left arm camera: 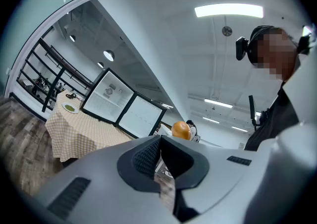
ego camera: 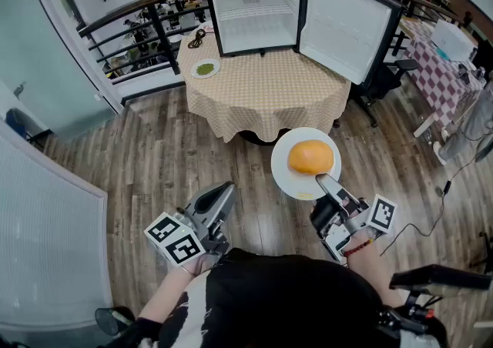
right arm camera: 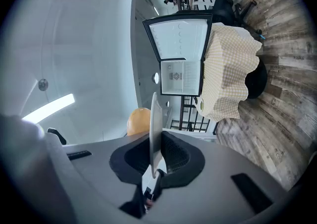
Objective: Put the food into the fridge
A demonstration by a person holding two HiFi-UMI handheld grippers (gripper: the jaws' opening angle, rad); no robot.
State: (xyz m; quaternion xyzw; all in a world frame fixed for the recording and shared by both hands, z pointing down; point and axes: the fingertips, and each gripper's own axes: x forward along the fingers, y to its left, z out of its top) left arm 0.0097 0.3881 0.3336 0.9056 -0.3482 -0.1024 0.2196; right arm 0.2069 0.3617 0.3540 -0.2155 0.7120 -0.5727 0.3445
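A round orange food [ego camera: 310, 157] lies on a white plate [ego camera: 296, 179] held out over the floor. My right gripper [ego camera: 320, 179] is shut on the plate's near rim. In the right gripper view the plate [right arm camera: 155, 119] stands edge-on between the pads, with the orange food [right arm camera: 138, 120] behind it. My left gripper [ego camera: 227, 187] hangs low at the left, shut and holding nothing; its tips [left arm camera: 158, 141] meet. The small black fridge [ego camera: 254, 8] stands on the far table [ego camera: 262, 96] with its door [ego camera: 347, 27] swung wide to the right, its white inside bare.
A small plate of green food [ego camera: 205, 69] sits on the checked tablecloth left of the fridge. A black railing [ego camera: 131, 27] runs behind the table. An office chair [ego camera: 385, 77] stands right of it, and a checked table [ego camera: 443, 69] is at the far right. Wooden floor lies between me and the table.
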